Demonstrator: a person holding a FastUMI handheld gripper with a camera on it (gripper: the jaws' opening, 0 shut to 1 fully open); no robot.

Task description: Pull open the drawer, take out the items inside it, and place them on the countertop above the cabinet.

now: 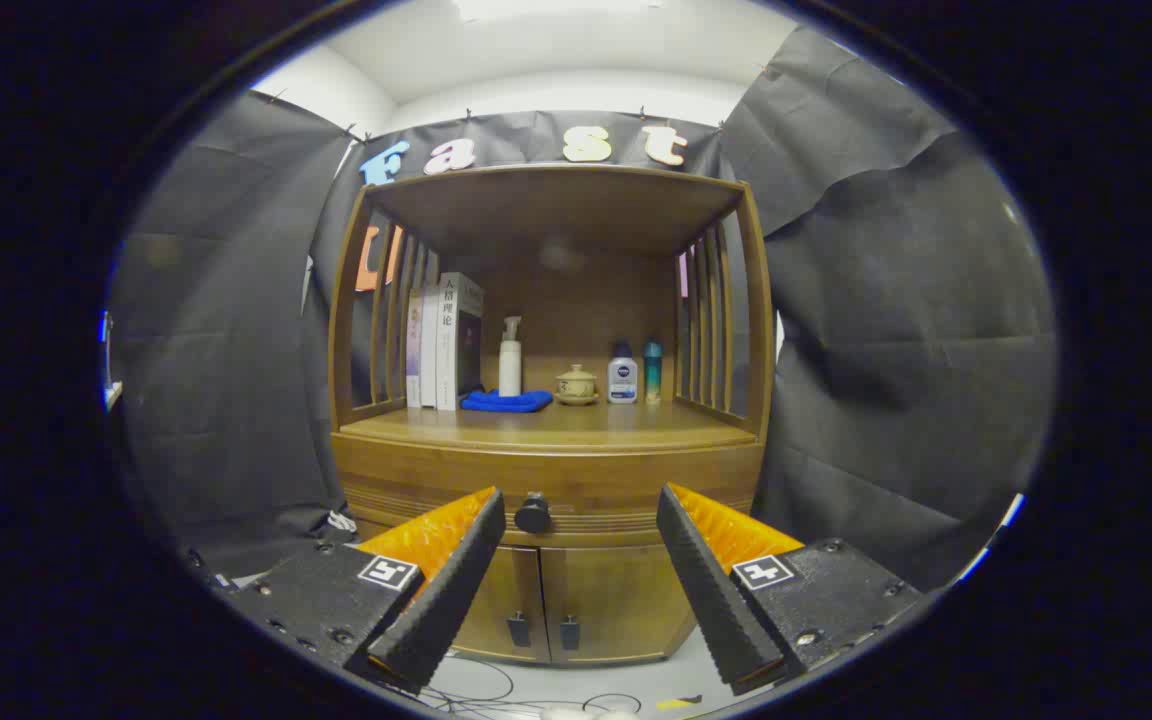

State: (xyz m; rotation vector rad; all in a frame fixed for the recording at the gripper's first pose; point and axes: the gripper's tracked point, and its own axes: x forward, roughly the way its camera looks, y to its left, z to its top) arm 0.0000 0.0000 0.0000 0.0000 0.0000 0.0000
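Two fingers of the tongs [581, 505] stand spread apart, empty; the closed drawer's knob [533, 513] lies between them, toward ten o'clock.

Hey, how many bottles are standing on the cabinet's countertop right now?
3: a white pump bottle behind the blue folded cloth, and a white bottle with a blue cap beside a teal bottle, right of the lidded ceramic cup. The gripper is open.
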